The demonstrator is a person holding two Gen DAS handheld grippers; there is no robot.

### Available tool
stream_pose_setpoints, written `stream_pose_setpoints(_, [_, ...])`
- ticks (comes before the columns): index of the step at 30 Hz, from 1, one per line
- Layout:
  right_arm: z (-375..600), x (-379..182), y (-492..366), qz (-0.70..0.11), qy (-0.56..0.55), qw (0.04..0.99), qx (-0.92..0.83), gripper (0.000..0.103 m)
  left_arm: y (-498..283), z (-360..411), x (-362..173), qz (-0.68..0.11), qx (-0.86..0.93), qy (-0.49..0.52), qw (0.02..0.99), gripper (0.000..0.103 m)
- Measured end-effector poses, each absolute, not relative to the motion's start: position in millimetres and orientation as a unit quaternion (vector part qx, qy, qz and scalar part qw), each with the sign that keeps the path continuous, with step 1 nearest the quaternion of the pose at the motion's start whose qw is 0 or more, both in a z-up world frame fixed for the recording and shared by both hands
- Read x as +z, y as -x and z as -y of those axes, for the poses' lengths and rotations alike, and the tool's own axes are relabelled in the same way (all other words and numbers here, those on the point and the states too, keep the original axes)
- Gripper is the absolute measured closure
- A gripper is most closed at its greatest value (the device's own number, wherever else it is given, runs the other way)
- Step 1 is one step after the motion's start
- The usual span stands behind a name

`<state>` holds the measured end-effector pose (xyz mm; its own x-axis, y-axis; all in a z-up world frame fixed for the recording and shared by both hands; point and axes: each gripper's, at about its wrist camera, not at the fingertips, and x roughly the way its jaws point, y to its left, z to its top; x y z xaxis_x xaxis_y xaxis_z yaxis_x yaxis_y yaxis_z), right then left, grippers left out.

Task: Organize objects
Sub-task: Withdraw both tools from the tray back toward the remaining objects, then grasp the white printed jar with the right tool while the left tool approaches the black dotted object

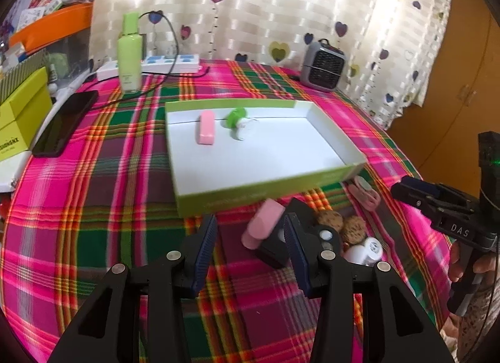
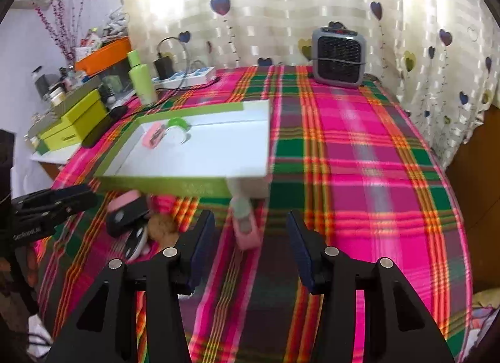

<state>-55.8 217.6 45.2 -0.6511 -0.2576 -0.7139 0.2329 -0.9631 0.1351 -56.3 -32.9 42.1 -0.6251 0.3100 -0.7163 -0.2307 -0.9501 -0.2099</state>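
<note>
While both jaws stand parted, empty | left gripper beside clutter | right gripper over bare cloth | tray edge ahead

Tablecloth – pink, green, orange plaid. Tray on it – lime-green walls, white floor; inside, pink case, green ring. Behind tray: lime bottle, grey heater, cream curtain with purple hearts.

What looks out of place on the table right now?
Only two items lie in the tray: a pink case and a green piece. The remaining small things sit heaped on the cloth by its near edge.
</note>
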Motion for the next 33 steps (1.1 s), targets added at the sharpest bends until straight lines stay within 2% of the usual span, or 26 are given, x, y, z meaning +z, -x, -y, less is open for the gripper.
stream_pose_setpoints(8, [-201.9, 31.7, 38.1, 0.021, -0.417, 0.212, -0.883, 0.054, 42.4, 16.4, 34.9, 0.045, 0.890, 0.417, 0.179, 0.060])
stream_pose_setpoints(16, [-189.4, 22.3, 32.0, 0.014, -0.425, 0.234, -0.875, 0.054, 33.2, 5.6, 33.0, 0.043, 0.885, 0.419, 0.199, 0.060])
stream_pose_setpoints(23, [-184.1, 13.4, 32.1, 0.002, -0.430, 0.231, -0.873, 0.067, 29.9, -1.2, 28.0, 0.041, 0.880, 0.427, 0.205, 0.060])
stream_pose_setpoints(28, [-180.7, 12.2, 29.4, -0.006, -0.429, 0.239, -0.871, 0.068, 30.6, -4.2, 26.7, 0.038, 0.878, 0.429, 0.206, 0.060])
stream_pose_setpoints(30, [-178.1, 13.4, 28.0, -0.017, -0.424, 0.237, -0.874, 0.075, 31.1, -5.8, 25.6, 0.037, 0.877, 0.431, 0.207, 0.060])
stream_pose_setpoints(33, [-177.3, 14.0, 27.7, -0.022, -0.424, 0.237, -0.874, 0.076, 32.1, -8.3, 24.2, 0.037, 0.876, 0.433, 0.208, 0.060])
